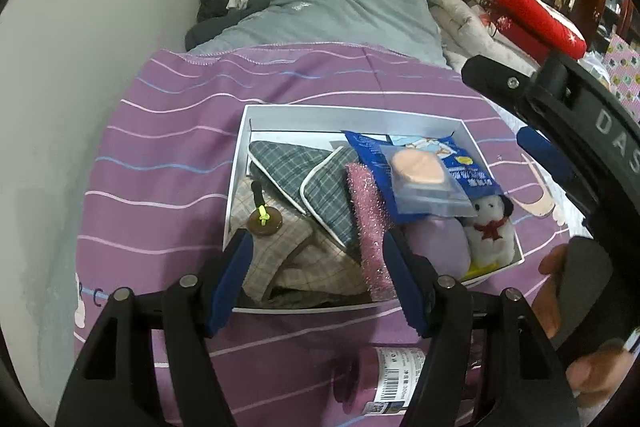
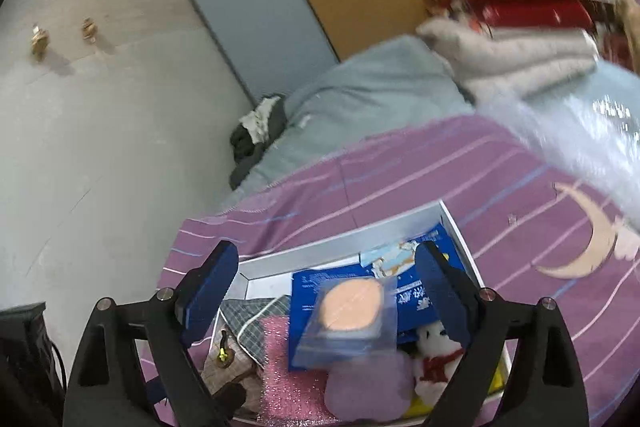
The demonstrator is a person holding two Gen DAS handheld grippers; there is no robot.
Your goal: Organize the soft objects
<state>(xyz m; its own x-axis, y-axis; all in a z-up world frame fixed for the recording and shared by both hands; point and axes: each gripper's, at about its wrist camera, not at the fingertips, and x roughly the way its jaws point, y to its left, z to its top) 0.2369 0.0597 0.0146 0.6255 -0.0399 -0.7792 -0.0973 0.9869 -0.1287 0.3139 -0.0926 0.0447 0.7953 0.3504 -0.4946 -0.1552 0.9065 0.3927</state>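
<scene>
**Both jaws released, nothing gripped, puff packet lying loose on top of the box load**

Right gripper [image 2: 326, 291]: jaws spread wide, hanging above the right half of the white box [image 1: 352, 113]. The pads touch nothing. Left gripper [image 1: 320, 283]: jaws partly spread over the box's near edge, straddling the beige checked cloth [image 1: 280, 251] without pinching it.

Largest first:
- Purple striped bedsheet [image 1: 168, 163] carries the box; box sits mid-sheet, long side toward the left wrist camera.
- Grey plaid cloth [image 1: 288, 167] fills the box's far-left area; the beige cloth with its brown tag [image 1: 264, 221] is at the near-left corner.
- Blue pouch [image 1: 376, 155] leans over the far-right part, with the clear packet holding a peach puff [image 1: 416, 173] on top of it.
- Pink glitter sponge [image 1: 368, 223] runs near-to-far down the middle.
- Lilac soft pad [image 1: 440, 247] and small white bear [image 1: 490, 227] at the near-right corner, touching.
- Purple bottle [image 1: 384, 383] lies on the sheet outside the near edge; not soft, so I'd leave it out.

My read: the step is settling the packet. It sits tilted, overhanging the pouch. To do this well, lift the right gripper clear, straight up, so a pad doesn't drag the packet. If it needs seating, nudge with closed tips from above, not sideways: film is slick and will slide toward the bear. Keep the left clear of the tag loop.
</scene>
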